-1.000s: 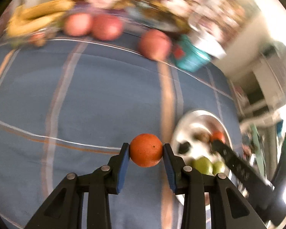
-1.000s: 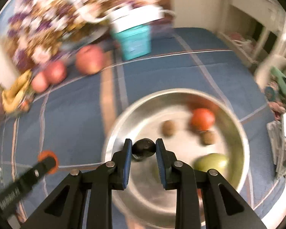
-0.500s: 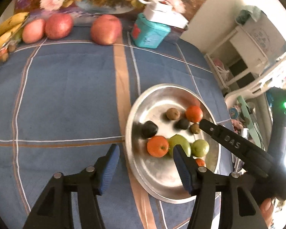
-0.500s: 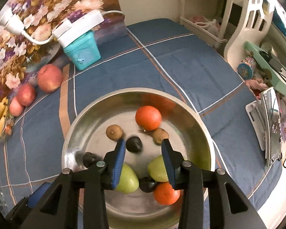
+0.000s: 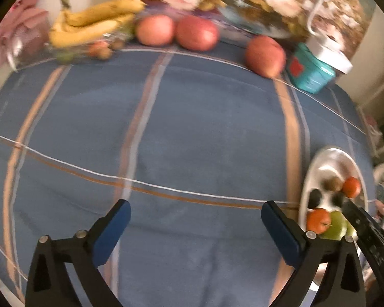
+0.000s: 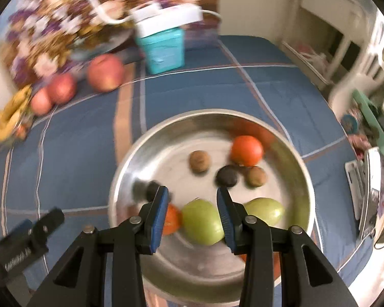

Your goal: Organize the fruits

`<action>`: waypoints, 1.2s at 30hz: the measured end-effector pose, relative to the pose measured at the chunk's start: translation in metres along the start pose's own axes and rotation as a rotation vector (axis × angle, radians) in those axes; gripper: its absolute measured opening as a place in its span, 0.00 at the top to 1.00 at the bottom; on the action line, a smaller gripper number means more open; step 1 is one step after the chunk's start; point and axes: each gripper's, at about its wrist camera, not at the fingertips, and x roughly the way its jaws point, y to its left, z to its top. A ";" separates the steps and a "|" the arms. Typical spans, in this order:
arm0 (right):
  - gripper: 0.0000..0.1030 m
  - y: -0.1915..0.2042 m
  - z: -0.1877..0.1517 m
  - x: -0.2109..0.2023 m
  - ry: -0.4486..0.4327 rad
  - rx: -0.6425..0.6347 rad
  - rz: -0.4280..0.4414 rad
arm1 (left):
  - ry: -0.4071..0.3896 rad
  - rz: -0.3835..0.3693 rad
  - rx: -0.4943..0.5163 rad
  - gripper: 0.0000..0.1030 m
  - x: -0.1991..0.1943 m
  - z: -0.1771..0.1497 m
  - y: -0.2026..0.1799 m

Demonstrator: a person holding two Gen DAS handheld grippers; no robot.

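A steel bowl [image 6: 130, 163] holds an orange [image 6: 247, 150], two green pears [image 6: 203, 221], brown and dark small fruits [image 6: 199, 161] and another orange. My right gripper [image 6: 192, 199] is open and empty above the bowl's near part. My left gripper [image 5: 195, 218] is wide open and empty over the blue cloth, left of the bowl [image 5: 327, 157]. Three red apples [image 5: 197, 35] and bananas [image 5: 94, 21] lie at the far edge.
A teal box [image 6: 163, 48] with a white power strip on top stands at the back, also in the left wrist view [image 5: 309, 74]. A flowered cloth hangs behind. Shelves and a white chair stand at the right, past the table edge.
Both grippers let go of their fruit into the bowl: the left its orange, the right its dark fruit. The left gripper has since swung left, away from the bowl, and opened wider.
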 end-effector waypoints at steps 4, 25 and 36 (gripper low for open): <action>0.55 0.024 -0.009 0.000 0.028 -0.091 0.009 | 0.010 0.038 0.007 0.00 0.007 -0.008 0.015; 0.04 0.056 -0.080 -0.046 -0.053 -0.136 0.039 | -0.009 0.087 -0.012 0.00 -0.055 -0.062 0.063; 0.04 0.059 -0.100 -0.062 -0.071 -0.170 -0.019 | 0.024 0.233 0.044 0.00 -0.069 -0.085 0.060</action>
